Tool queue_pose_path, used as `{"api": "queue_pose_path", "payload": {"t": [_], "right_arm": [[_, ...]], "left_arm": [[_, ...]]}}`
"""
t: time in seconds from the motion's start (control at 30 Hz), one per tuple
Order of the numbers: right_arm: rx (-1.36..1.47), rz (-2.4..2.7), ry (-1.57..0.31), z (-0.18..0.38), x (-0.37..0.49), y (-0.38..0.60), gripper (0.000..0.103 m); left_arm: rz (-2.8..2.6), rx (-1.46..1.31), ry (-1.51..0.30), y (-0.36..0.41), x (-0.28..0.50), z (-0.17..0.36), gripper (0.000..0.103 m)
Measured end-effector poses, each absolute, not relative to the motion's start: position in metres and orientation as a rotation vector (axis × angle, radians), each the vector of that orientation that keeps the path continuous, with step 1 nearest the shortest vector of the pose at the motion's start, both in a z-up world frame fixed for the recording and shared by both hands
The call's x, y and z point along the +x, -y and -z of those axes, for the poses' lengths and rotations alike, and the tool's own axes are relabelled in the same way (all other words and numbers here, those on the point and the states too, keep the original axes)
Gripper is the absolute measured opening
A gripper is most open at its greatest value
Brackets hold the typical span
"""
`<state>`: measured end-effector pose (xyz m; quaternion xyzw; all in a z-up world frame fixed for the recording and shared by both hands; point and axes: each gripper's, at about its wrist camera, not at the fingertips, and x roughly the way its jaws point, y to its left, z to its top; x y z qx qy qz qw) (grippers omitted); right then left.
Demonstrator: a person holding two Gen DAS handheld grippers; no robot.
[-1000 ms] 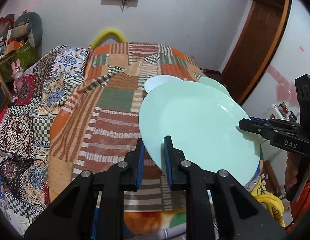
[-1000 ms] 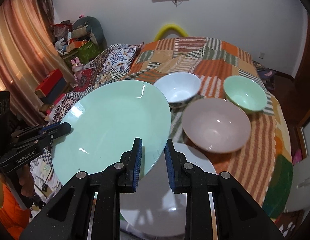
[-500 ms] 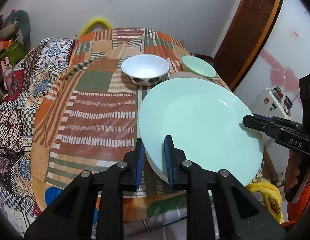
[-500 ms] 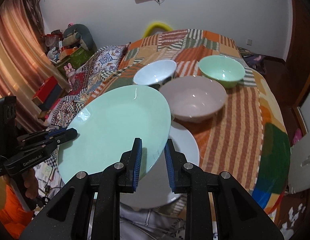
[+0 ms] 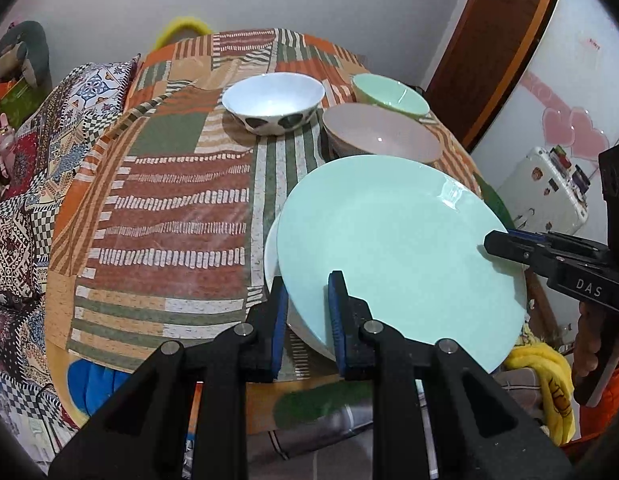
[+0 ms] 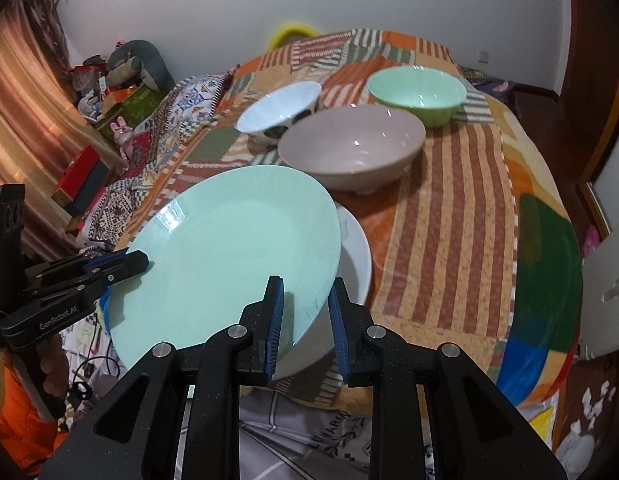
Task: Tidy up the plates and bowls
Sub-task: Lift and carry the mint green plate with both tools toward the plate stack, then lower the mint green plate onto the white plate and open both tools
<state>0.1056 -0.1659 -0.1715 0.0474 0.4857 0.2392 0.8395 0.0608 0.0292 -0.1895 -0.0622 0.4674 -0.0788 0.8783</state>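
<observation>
A mint green plate (image 5: 397, 248) (image 6: 237, 248) hangs tilted between both grippers, just over a white plate (image 5: 270, 256) (image 6: 355, 256) that lies at the table's near edge. My left gripper (image 5: 305, 312) is shut on the green plate's near rim. At the opposite rim, my right gripper (image 6: 305, 312) is shut on it too. Each view shows the other gripper (image 5: 505, 246) (image 6: 121, 264) clamped at the far side. Behind stand a white spotted bowl (image 5: 273, 102) (image 6: 277, 110), a pinkish bowl (image 5: 381, 138) (image 6: 351, 152) and a green bowl (image 5: 389, 90) (image 6: 417, 90).
A striped patchwork cloth (image 5: 161, 208) (image 6: 449, 220) covers the round table. A patterned quilt (image 5: 25, 152) lies to the left, with a brown door (image 5: 493, 48) and a small white fridge (image 5: 545, 196) to the right. Orange sleeves (image 6: 17, 436) show at the frame edges.
Both grippers carried the green plate forward and down toward the white plate. In the left wrist view, the three bowls came out from behind the green plate.
</observation>
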Motion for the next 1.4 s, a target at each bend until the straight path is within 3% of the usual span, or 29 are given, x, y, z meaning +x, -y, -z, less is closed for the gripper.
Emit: {"api": "queue_pose_path", "payload": {"t": [0.6,1.4], "right_arm": [[0.119,-0.475,-1.117,0.198,0.11,0.167,0.021],[0.084,-0.491,-1.118,0.202,0.118,0.159,0.021]], "left_arm": [[0.165,-0.139,-1.075,-0.028,0.082,0.224,0.021],[0.126,-0.07,-1.078,-0.03,0.093,0.235,0.024]]}}
